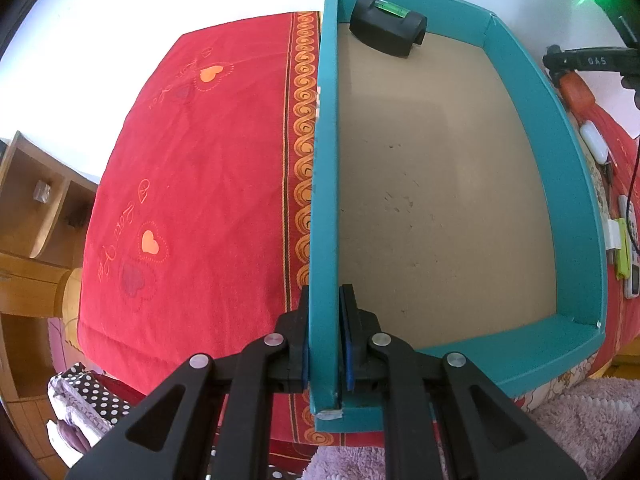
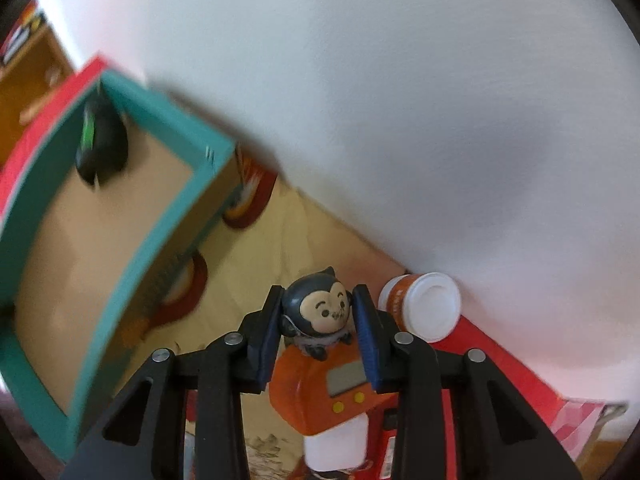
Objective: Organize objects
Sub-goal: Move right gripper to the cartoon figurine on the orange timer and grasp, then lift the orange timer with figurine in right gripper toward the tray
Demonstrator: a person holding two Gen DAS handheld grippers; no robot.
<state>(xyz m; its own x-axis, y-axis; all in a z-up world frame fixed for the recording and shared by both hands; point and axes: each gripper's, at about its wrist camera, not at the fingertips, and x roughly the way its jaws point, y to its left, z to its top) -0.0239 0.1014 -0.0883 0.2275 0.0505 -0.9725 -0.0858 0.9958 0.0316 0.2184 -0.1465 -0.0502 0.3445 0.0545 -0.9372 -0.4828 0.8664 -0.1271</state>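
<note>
Left gripper clamps the tray by its left wall, steadying it on the red cloth. Inside the tray, only a black level sits at the far-left corner. Right gripper, just right of the tray, is closed on the toy, an orange gadget with a monkey head, lifted off the bed. A cup lies right of the toy. Step: carrying the toy over. Next: swing left above the tray floor, lower, then release.

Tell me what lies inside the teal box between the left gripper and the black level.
In the left wrist view, only bare cardboard floor of the teal box separates the left gripper from the black level.
</note>
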